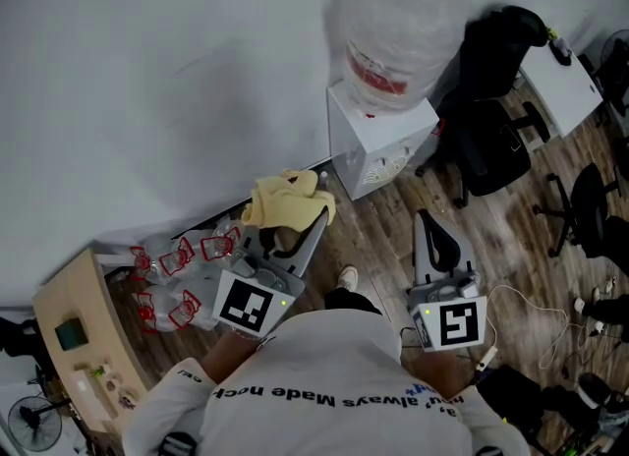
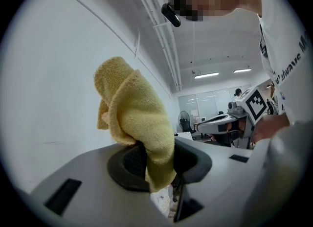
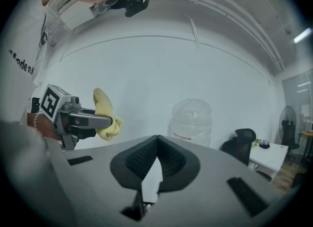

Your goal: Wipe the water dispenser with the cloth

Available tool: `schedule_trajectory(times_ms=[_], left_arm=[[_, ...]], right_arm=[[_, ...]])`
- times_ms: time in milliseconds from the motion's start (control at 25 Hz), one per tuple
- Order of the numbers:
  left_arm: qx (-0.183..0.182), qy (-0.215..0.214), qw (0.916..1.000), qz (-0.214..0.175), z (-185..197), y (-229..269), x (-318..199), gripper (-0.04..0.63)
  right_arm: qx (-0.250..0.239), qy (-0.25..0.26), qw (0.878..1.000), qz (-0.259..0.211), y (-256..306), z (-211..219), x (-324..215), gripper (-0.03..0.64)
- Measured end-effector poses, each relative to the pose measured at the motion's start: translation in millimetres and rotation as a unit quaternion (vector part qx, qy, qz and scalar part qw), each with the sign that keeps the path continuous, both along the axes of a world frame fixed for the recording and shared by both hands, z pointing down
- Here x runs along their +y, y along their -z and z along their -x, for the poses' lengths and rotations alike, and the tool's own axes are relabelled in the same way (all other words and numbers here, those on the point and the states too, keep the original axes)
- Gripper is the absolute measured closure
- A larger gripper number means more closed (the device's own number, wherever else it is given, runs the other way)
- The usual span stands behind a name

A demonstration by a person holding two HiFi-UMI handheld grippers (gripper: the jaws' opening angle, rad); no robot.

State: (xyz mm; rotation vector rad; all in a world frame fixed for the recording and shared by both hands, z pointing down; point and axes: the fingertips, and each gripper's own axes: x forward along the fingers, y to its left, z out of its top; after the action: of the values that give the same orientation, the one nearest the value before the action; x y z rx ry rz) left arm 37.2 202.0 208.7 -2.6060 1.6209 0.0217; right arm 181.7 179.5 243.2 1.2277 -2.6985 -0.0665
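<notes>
One person in a white shirt [image 1: 334, 366] is standing on a wood-plank floor [image 1: 385, 230] and holding two grippers.

- **Left gripper [image 1: 292, 235], one:** its jaws are clamping one yellow cloth [image 2: 134, 118]. The cloth is bunching up above the pads and hanging a little below them.
- **Right gripper [image 3: 156, 147], one:** its jaws are resting together at the tips and gripping nothing.
- **Water dispenser [image 1: 378, 144], one, white:** it is standing against the white wall ahead of both grippers and carrying one clear bottle [image 1: 395, 22] with a red label. The cloth is staying apart from it, not touching.
- **Black office chairs, two:** one chair [image 1: 491, 140] is standing just right of the dispenser, and a second chair [image 1: 590, 210] is standing farther right.
- **White tabletop [image 1: 562, 85], one:** it is standing beside the chairs.
- **Plastic-wrapped bundle of red-labelled bottles [image 1: 177, 272], one:** it is lying by the wall near the left gripper.
</notes>
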Motion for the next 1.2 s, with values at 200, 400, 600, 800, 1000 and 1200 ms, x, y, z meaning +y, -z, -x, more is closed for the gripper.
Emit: schedule_trajectory(times_ms=[200,400,600,800,1000,1200], left_arm=[[-0.001,0.005,1.0000,0.000,-14,-1,-27,0.471],[0.001,0.008,1.0000,-0.001,-29,-3,-45,0.471],[0.003,0.012,0.9999,0.003,-32,-8,-49,0.471],[0.003,0.010,0.9999,0.005,-31,-10,-54,0.471],[0.007,0.005,1.0000,0.004,-26,-10,-67,0.471],[0.004,-0.005,1.0000,0.002,-15,-12,-87,0.471]], right_arm=[[0.000,0.004,1.000,0.000,0,-16,-26,0.609],[0.006,0.016,1.000,0.001,-2,-25,-44,0.610],[0.009,0.018,1.000,0.006,-6,-30,-49,0.611],[0.005,0.018,1.000,0.008,-6,-28,-54,0.609],[0.001,0.014,1.000,0.006,-7,-20,-65,0.610],[0.000,0.008,1.000,0.004,-7,-8,-83,0.610]])
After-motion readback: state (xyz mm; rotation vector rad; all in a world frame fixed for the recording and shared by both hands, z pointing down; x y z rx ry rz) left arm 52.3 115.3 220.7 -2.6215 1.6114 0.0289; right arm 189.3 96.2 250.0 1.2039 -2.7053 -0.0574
